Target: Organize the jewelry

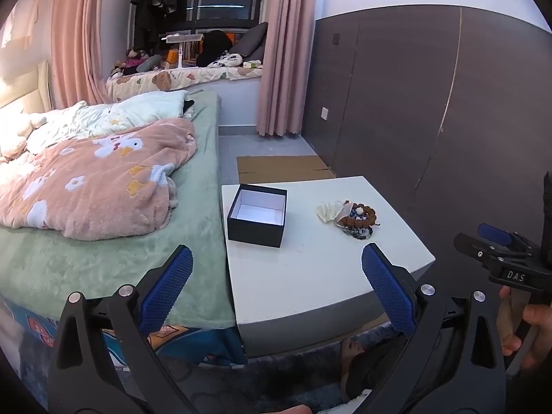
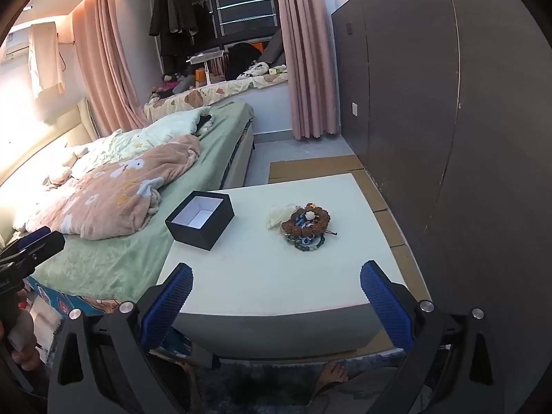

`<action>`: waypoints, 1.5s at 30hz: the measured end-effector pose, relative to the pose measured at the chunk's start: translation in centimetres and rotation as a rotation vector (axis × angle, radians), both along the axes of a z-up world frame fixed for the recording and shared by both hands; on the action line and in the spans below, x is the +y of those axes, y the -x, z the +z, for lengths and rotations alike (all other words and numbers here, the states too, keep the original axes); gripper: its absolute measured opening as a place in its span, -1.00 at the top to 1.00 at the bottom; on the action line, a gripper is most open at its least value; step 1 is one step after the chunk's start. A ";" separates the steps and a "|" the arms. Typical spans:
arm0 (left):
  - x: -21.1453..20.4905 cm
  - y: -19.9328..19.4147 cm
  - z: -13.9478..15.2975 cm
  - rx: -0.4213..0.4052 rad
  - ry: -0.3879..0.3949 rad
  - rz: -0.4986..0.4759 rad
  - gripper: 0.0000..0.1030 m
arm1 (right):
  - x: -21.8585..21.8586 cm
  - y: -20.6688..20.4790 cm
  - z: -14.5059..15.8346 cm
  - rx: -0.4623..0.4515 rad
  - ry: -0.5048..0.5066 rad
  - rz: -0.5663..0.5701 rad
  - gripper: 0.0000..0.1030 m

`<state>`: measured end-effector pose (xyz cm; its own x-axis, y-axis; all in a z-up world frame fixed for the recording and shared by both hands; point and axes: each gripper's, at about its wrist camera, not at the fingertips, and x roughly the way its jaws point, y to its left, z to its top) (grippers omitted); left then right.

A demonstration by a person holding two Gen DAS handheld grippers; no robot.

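Observation:
An open black box (image 1: pixel 257 214) with a white inside stands empty on the left of a white table (image 1: pixel 321 276); it also shows in the right wrist view (image 2: pixel 200 219). A pile of beaded bracelets (image 1: pixel 357 220) lies to its right, brown beads over dark green ones (image 2: pixel 307 226), next to a small pale pouch (image 2: pixel 278 219). My left gripper (image 1: pixel 277 265) is open and empty, short of the table's near edge. My right gripper (image 2: pixel 276 283) is open and empty over the table's near edge, short of the pile.
A bed with a green sheet (image 1: pixel 114 258) and a pink blanket (image 1: pixel 93 186) adjoins the table's left side. A dark wardrobe wall (image 1: pixel 431 110) runs along the right. Flat cardboard (image 1: pixel 283 167) lies on the floor behind the table. My bare foot (image 2: pixel 333 372) is under the table.

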<state>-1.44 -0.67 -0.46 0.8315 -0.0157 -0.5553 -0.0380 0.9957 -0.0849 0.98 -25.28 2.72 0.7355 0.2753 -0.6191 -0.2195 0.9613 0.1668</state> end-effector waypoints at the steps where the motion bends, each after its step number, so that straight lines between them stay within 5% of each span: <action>1: 0.0 0.1 0.0 -0.001 -0.002 0.000 -0.90 | 0.0 0.1 0.0 0.001 0.001 -0.005 -0.85; 45: -0.7 -0.3 0.1 -0.016 0.031 -0.034 -0.90 | -0.9 1.2 0.8 -0.041 0.027 -0.053 -0.85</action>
